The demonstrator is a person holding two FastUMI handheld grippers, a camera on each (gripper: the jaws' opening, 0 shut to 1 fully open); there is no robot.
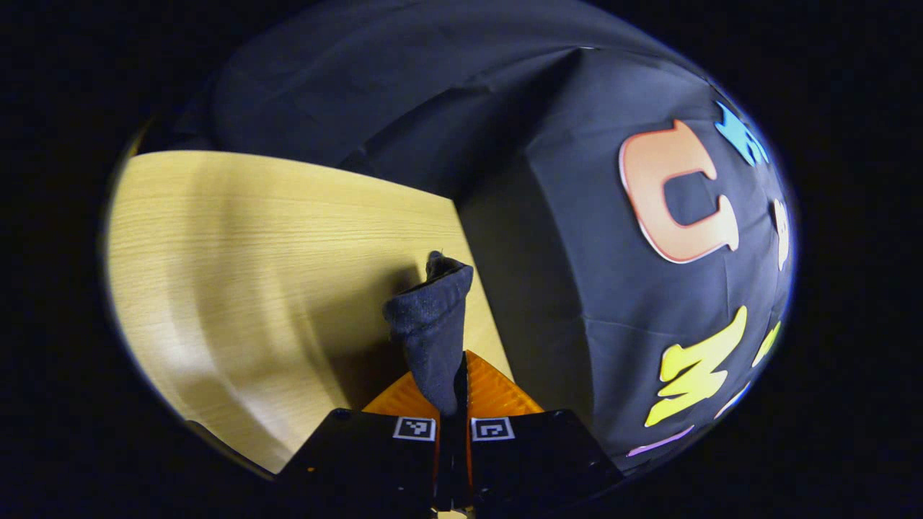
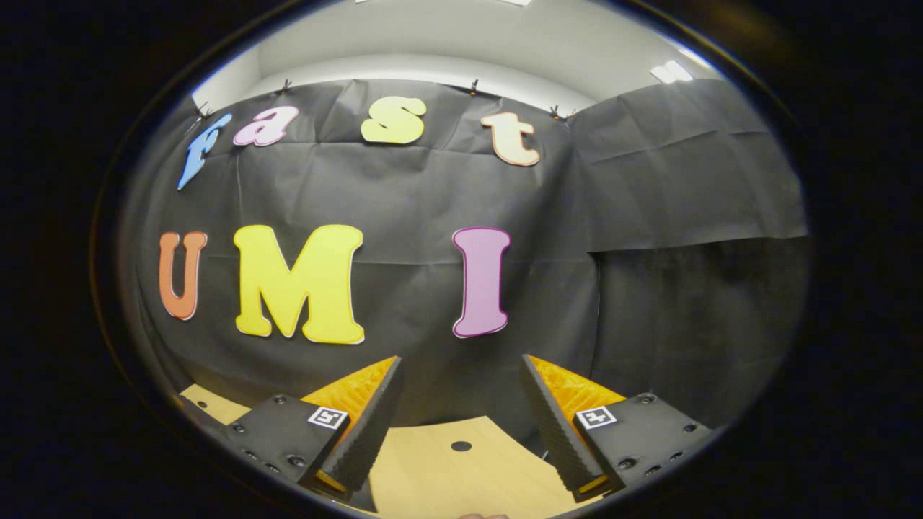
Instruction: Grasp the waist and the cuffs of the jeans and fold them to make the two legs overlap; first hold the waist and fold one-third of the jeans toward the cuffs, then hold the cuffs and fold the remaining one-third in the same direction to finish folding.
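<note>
A bunched piece of the jeans (image 1: 430, 328) is clamped between the fingers of the left hand-held gripper (image 1: 453, 389), lifted above the tabletop (image 1: 252, 252) near its edge. The right hand-held gripper (image 2: 461, 404) is held released, fingers spread.

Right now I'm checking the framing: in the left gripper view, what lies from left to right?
Wooden table → pinched piece of jeans, held in the left tool → black cloth wall.
</note>
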